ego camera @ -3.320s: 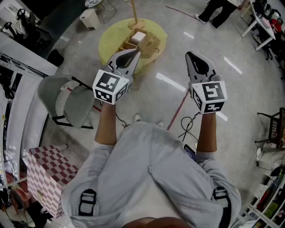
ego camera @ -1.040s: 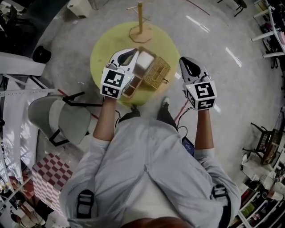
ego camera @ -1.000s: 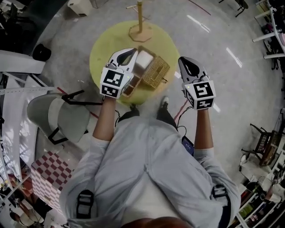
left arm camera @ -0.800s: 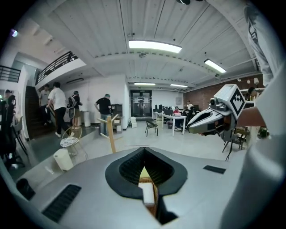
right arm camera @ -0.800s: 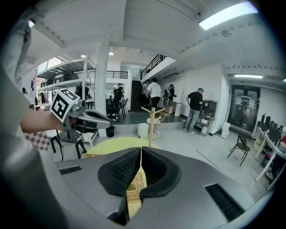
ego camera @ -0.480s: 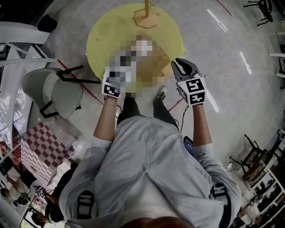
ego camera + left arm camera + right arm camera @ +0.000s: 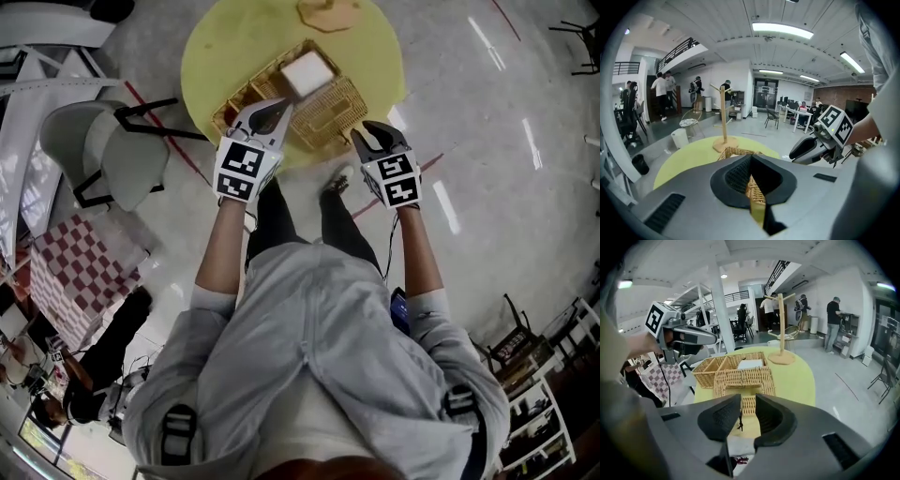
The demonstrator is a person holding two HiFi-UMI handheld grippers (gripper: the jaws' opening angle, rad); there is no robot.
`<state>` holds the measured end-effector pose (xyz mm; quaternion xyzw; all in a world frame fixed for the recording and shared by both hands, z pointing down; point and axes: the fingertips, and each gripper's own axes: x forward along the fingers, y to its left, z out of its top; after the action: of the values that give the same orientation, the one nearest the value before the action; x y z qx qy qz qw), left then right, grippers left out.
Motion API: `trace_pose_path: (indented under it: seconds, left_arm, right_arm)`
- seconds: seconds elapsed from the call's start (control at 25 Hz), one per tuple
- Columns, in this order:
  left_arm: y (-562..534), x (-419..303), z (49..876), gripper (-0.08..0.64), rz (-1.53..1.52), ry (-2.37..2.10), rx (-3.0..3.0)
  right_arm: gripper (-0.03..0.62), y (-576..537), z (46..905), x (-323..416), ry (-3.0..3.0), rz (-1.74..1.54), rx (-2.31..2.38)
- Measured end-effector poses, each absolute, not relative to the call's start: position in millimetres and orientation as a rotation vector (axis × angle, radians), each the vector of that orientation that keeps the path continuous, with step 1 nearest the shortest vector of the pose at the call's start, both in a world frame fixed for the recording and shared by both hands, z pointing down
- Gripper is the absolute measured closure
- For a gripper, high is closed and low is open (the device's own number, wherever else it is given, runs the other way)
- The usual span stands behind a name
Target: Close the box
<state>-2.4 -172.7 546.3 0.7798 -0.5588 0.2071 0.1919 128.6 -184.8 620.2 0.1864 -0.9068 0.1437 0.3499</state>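
The wicker box (image 7: 251,89) is set on the yellow tabletop (image 7: 208,45), lid (image 7: 330,106) laid open (flat, on the near side). The left hand-held gripper (image 7: 276,111) is clenched above it; the right hand-held gripper (image 7: 371,137), its jaws just opened, is held empty beside the lid.

Head cam looks steeply down, counter (image 7: 211,47) at frame top. Both gripper cams sit low, looking along their jaws; all three catch the wicker box (image 7: 328,105).

Light grey short-sleeved shirt (image 7: 319,356), black strap buckles (image 7: 184,434), seemingly dark trousers (image 7: 274,217); left gripper (image 7: 278,109) and right gripper (image 7: 373,137) grey, with black-and-white marker cubes.
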Motion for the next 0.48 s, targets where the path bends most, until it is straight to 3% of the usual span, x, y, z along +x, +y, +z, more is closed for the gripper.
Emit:
trace_pose_path:
  seconds: [0.48]
  left_arm:
    - [-154.5,11.9,584.7,0.531,0.580,-1.617,2.058]
  right_arm:
    - [0.463,-155.7,699.5,129.3,-2.264,0.458,0.341]
